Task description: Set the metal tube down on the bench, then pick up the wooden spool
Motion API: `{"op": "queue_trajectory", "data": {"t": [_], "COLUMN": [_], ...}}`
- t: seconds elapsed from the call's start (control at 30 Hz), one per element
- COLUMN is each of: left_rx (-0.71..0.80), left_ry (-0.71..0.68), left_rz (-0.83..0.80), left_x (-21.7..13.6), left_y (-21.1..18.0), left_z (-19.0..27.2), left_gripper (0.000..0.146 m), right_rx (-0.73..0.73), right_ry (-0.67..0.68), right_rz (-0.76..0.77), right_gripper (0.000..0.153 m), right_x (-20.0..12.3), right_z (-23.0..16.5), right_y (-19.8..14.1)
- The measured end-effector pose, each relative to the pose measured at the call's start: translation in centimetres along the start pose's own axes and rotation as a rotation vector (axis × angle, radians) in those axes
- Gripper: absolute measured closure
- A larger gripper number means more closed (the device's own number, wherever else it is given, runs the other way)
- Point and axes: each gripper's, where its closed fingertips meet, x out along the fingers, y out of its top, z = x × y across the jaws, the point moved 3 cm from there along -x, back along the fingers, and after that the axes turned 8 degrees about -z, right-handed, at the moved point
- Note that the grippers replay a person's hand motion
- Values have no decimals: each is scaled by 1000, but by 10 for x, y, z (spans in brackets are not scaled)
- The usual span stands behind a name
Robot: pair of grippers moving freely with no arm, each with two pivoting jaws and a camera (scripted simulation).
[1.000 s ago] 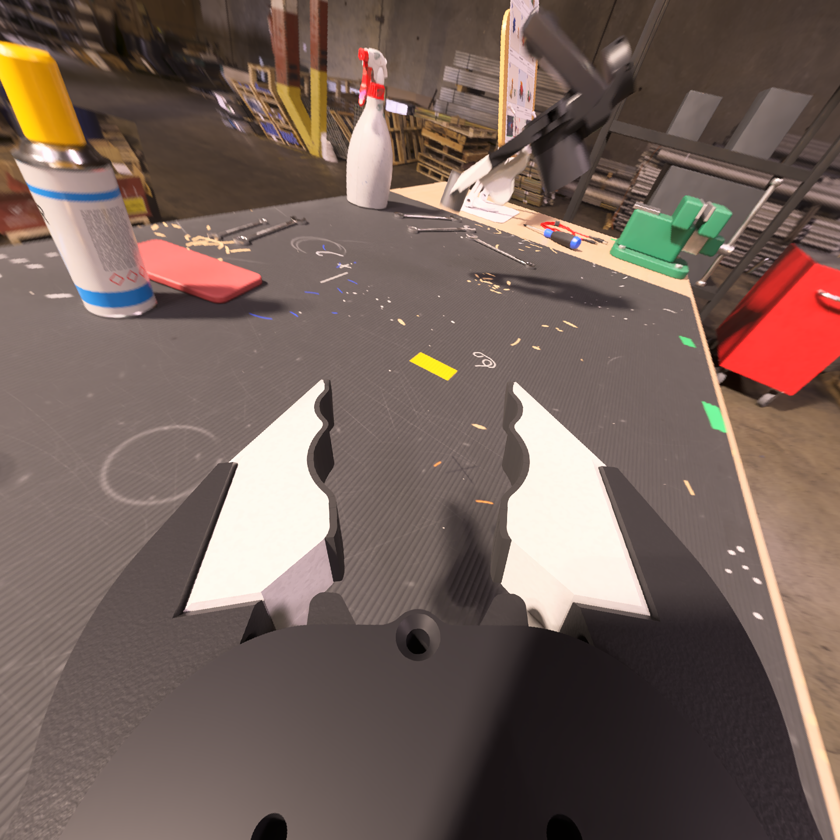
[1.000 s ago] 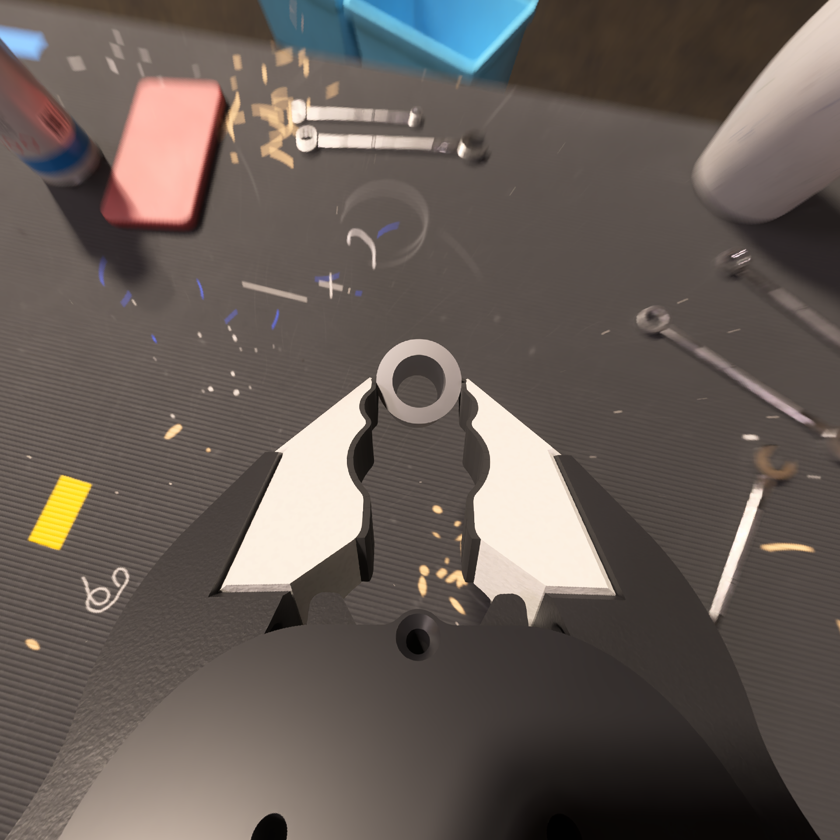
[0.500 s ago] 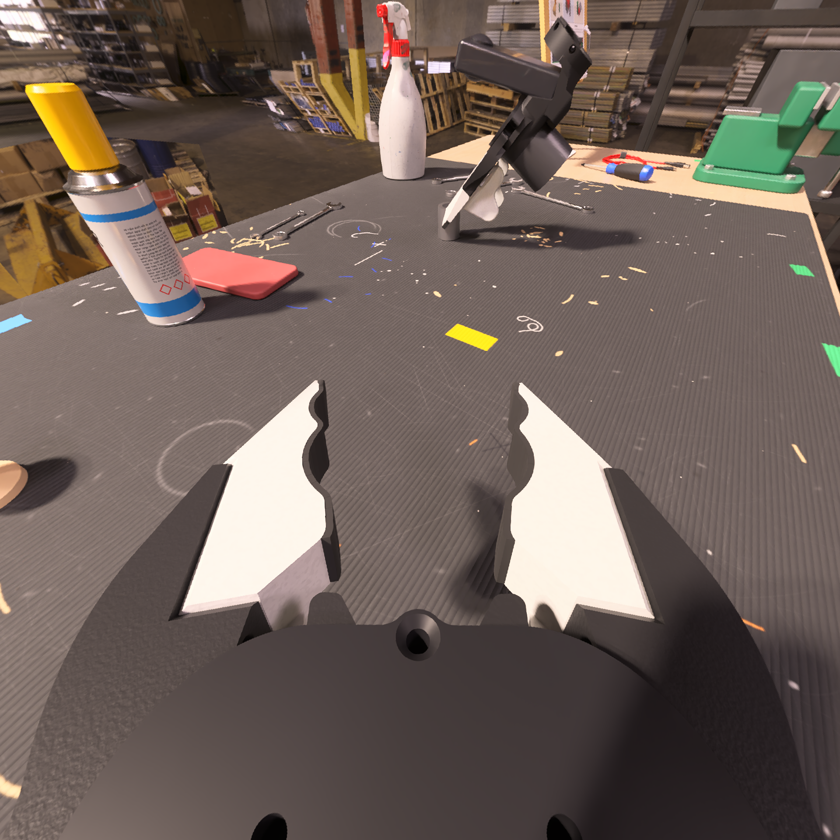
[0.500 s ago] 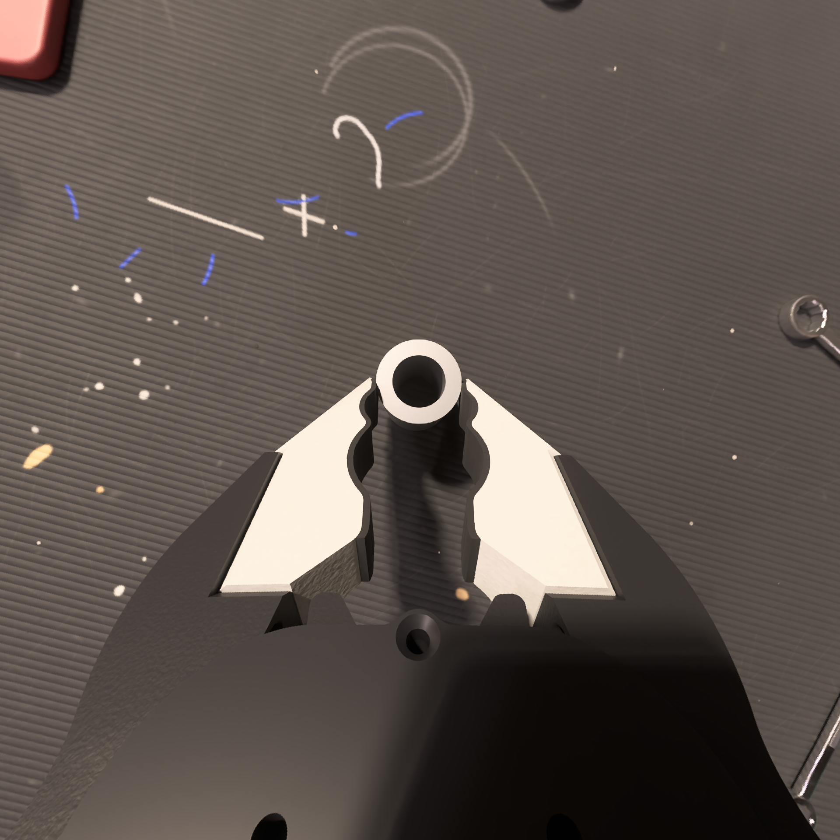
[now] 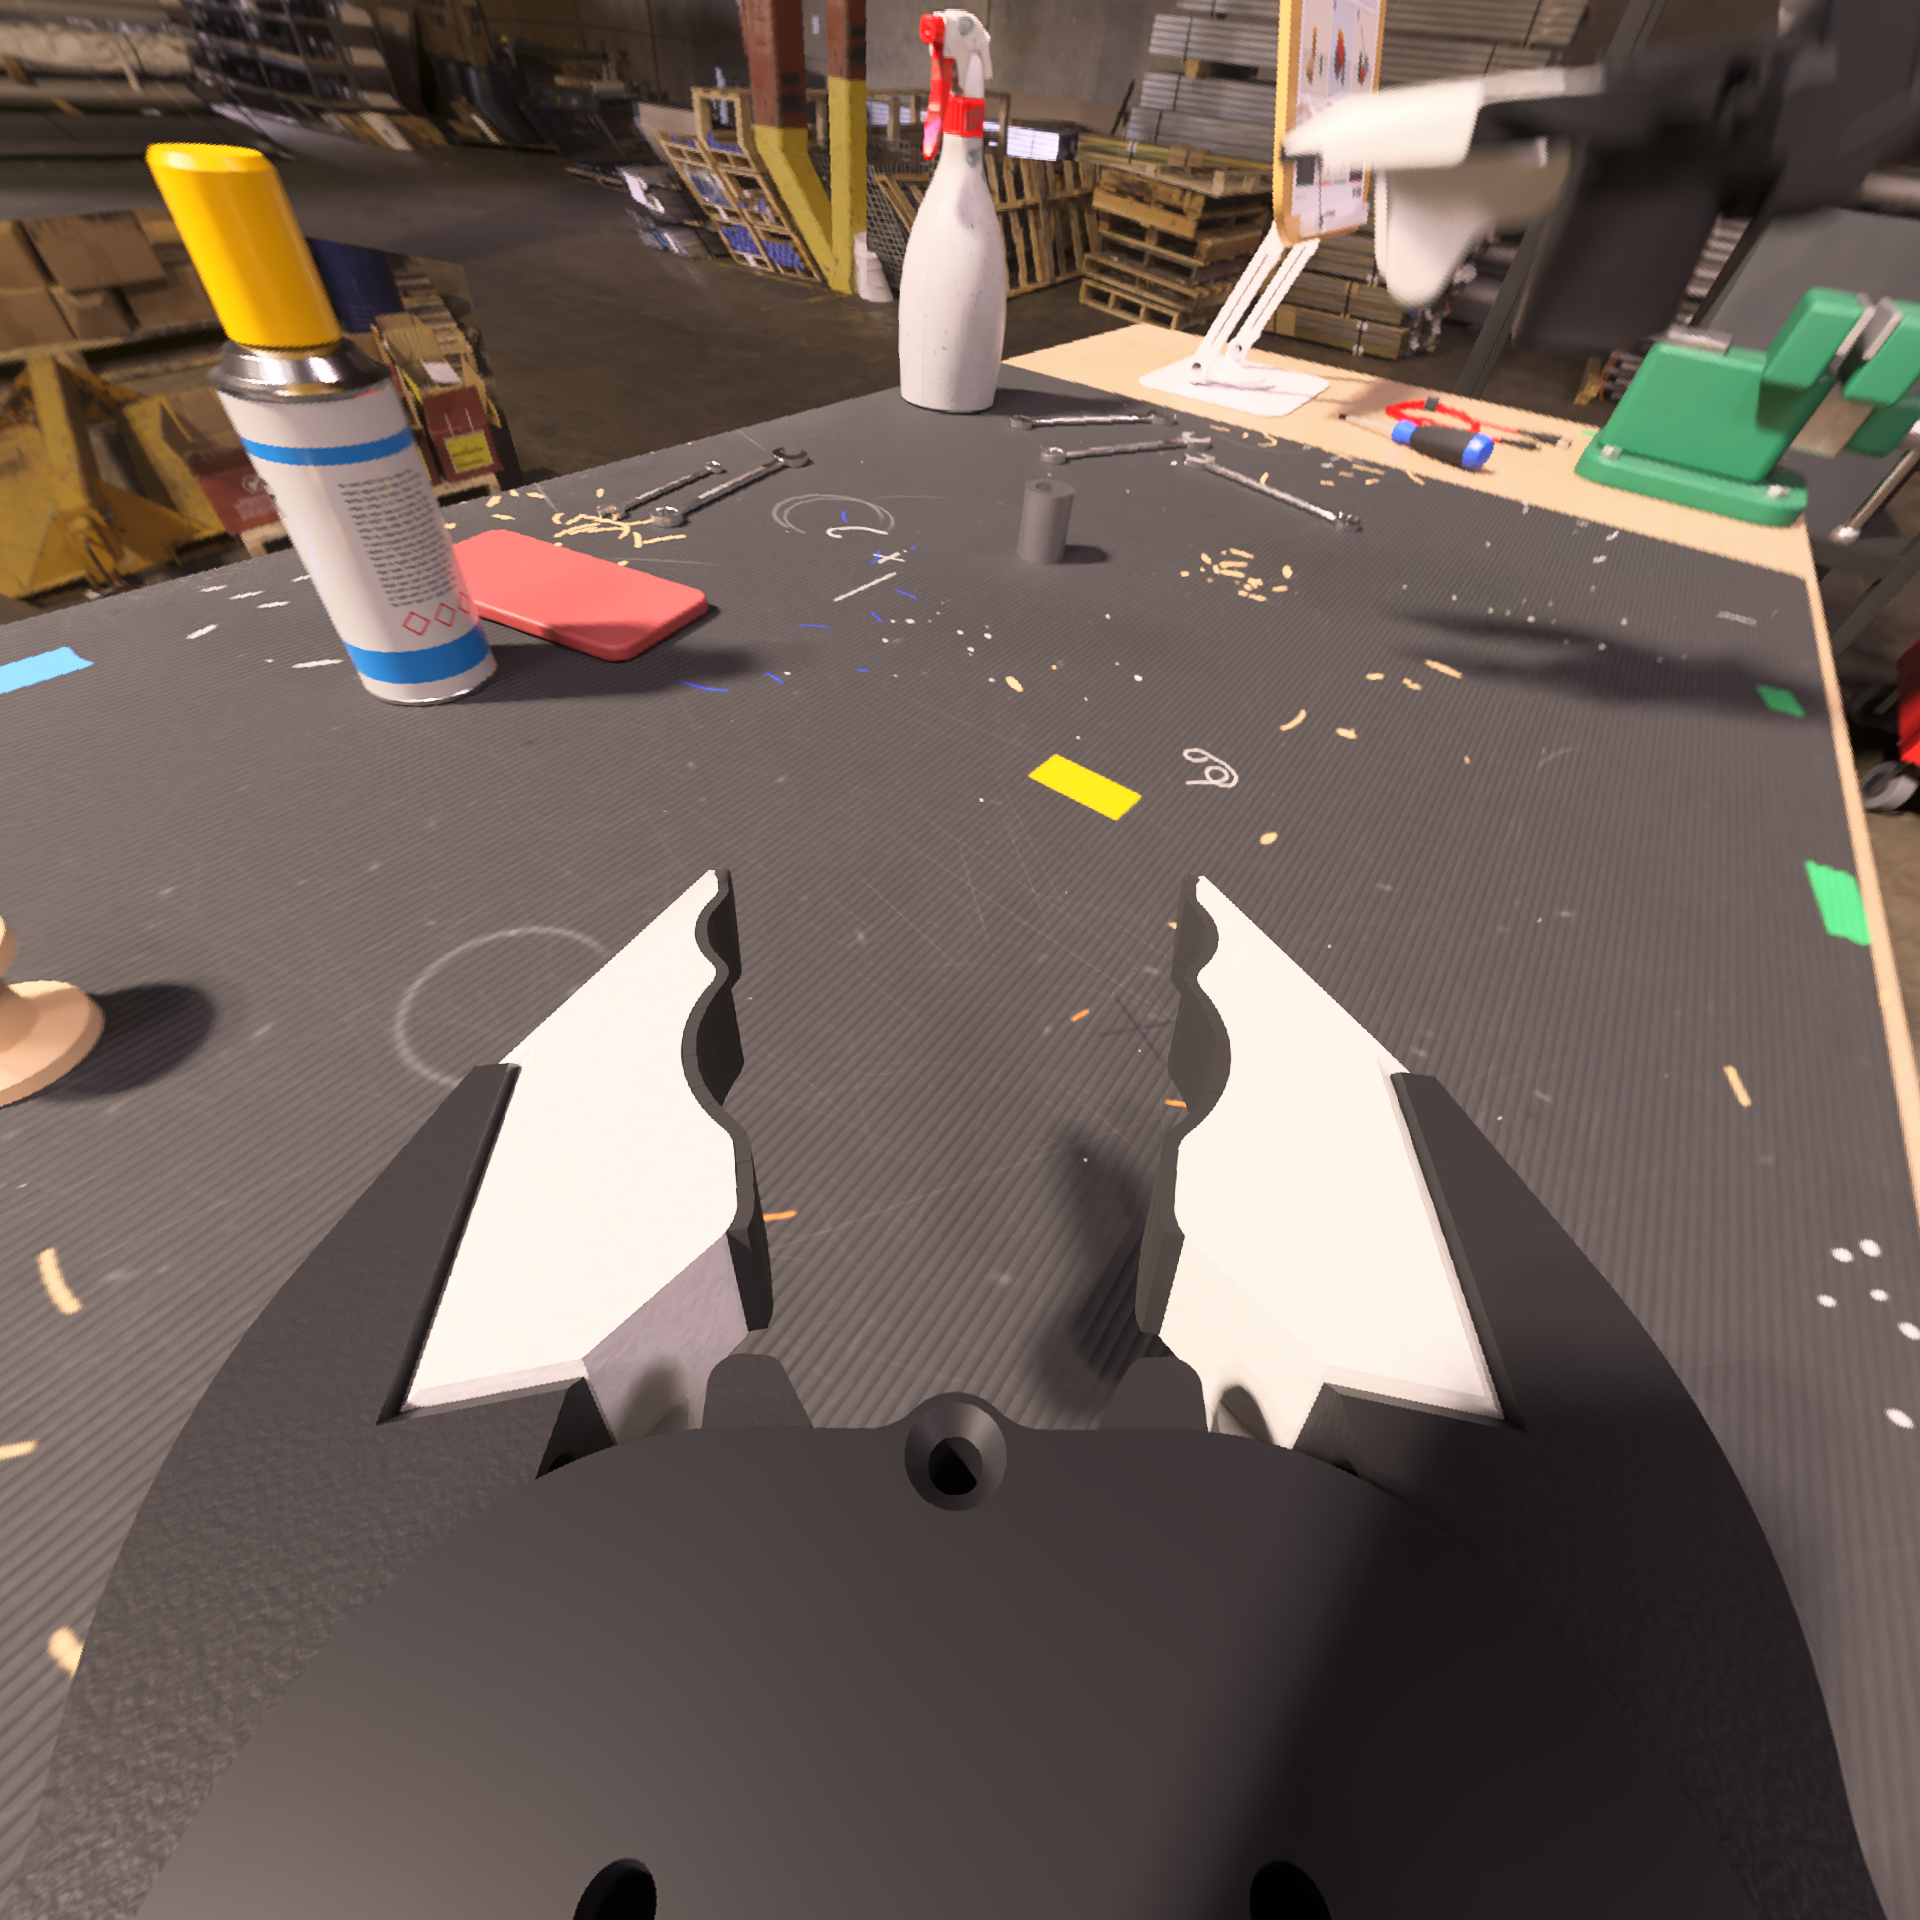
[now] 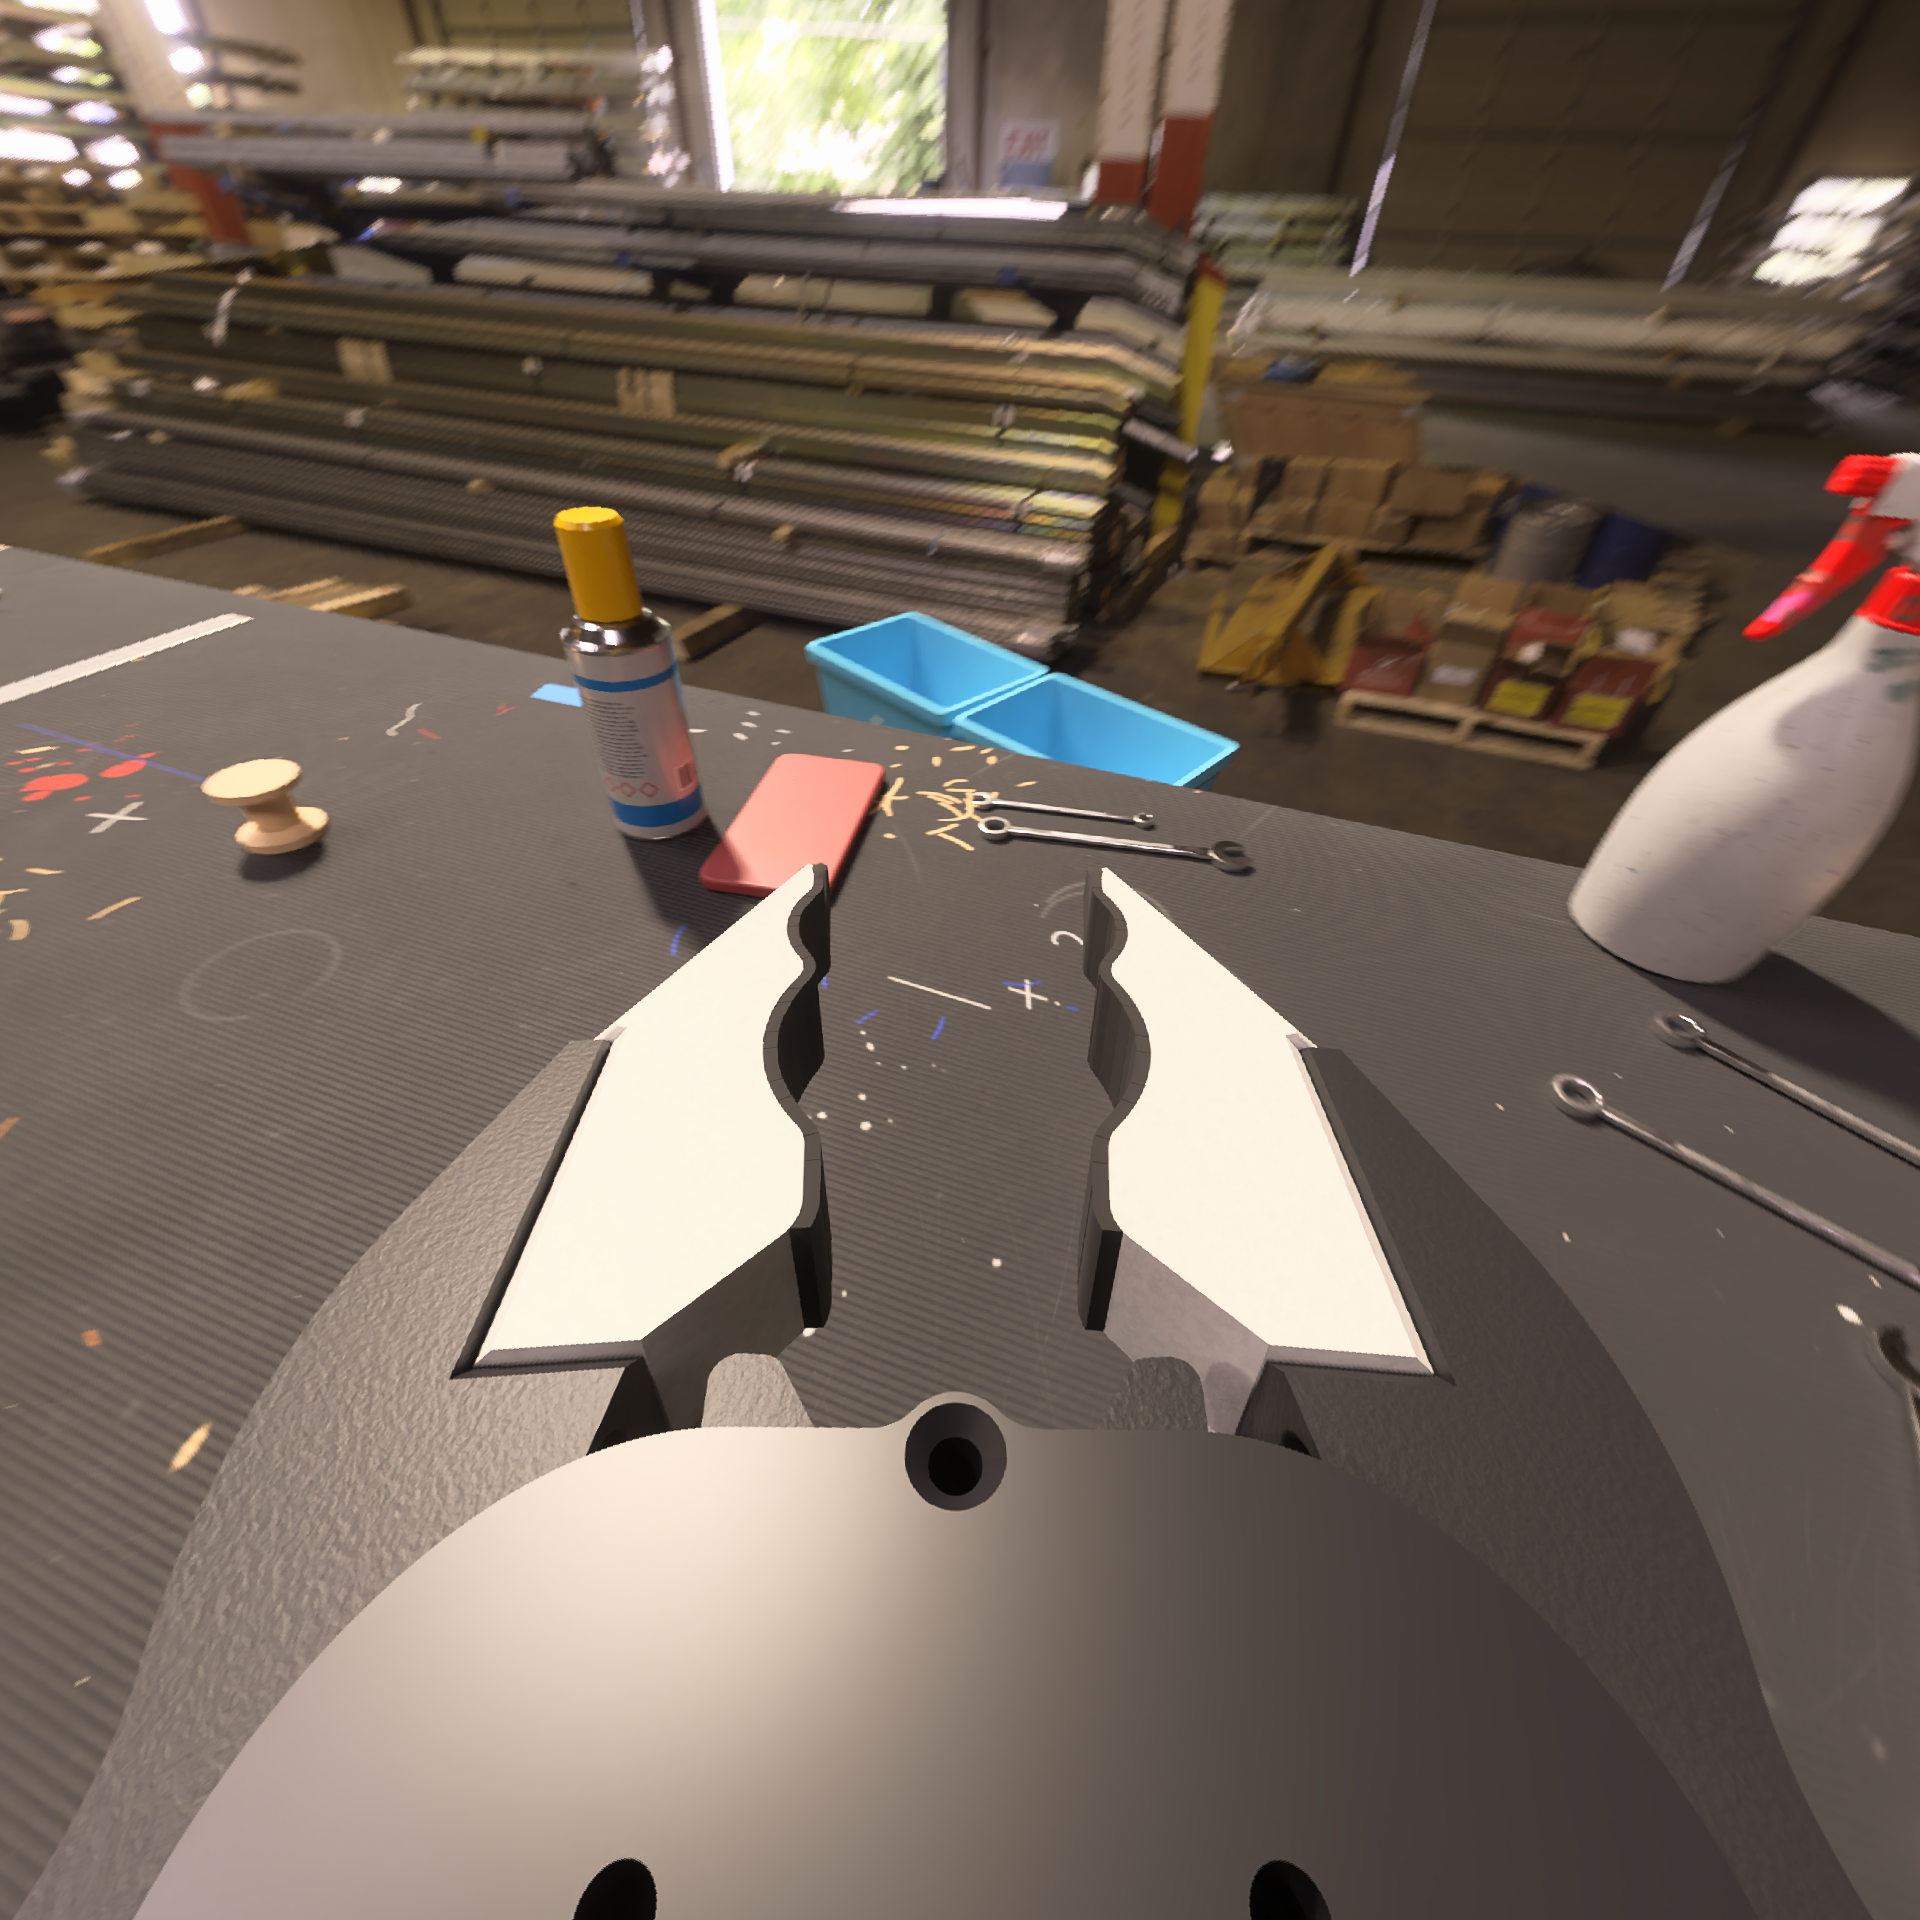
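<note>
Both my tongs, left [image 5: 956,883] and right [image 6: 956,883], spread empty; metal tube [image 5: 1043,520] upright at twelve, wooden spool [image 6: 267,805] at ten, open desk [image 5: 1558,935] between.

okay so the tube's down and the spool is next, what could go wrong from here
1. The wooden spool stands on a narrow waist with wide flanges; an off-centre grip by the open right claw could tip or roll it.
2. The spray can stands tall between that claw and the spool, beside the red block; a straight sweep might knock it over.
3. The metal tube stands upright and free on the bench; a low pass could topple it.
</note>
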Motion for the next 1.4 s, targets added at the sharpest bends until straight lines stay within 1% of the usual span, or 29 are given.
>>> {"op": "queue_trajectory", "data": {"t": [0.07,0.13,0.2,0.3,0.4,0.47,0.57,0.63,0.77,0.9,0.93,1.07,1.1,1.27,1.4], "left_rx": [-16,2,-28,-66,-43,-40,-76,-101,-125,-110,-114,-95,-93,-94,-166], "left_ry": [5,62,171,270,322,315,275,254,245,215,200,174,171,168,144], "left_rz": [-17,-90,-236,-451,-657,-776,-913,-985,-1020,-1071,-1077,-1076,-1076,-1074,-1014], "left_x": [-11,-25,-36,-40,-22,-2,25,38,51,59,61,65,65,64,61], "left_y": [10,19,22,20,10,-2,-22,-33,-40,-43,-43,-42,-42,-42,-41], "left_z": [-12,-37,-72,-126,-174,-200,-232,-250,-276,-281,-280,-280,-280,-280,-274], "left_gripper": [61,61,61,60,60,60,61,63,64,67,70,91,94,94,94], "right_rx": [-2,51,125,125,76,54,57,62,76,103,109,119,119,105,62], "right_ry": [-80,-109,-93,-110,-105,-87,-66,-49,-47,-39,-35,-30,-28,-15,-11], "right_rz": [64,133,153,152,135,110,101,105,98,107,109,102,101,103,112], "right_gripper": [105,107,107,106,106,106,106,106,106,106,106,106,106,107,107], "right_x": [-9,-17,-23,-27,-23,-17,-12,-11,-11,-13,-13,-13,-13,-13,-15], "right_z": [-4,-2,0,3,1,-1,-1,0,5,10,11,13,13,7,-1], "right_y": [-20,-36,-51,-66,-75,-80,-81,-81,-85,-86,-86,-88,-88,-83,-70]}}
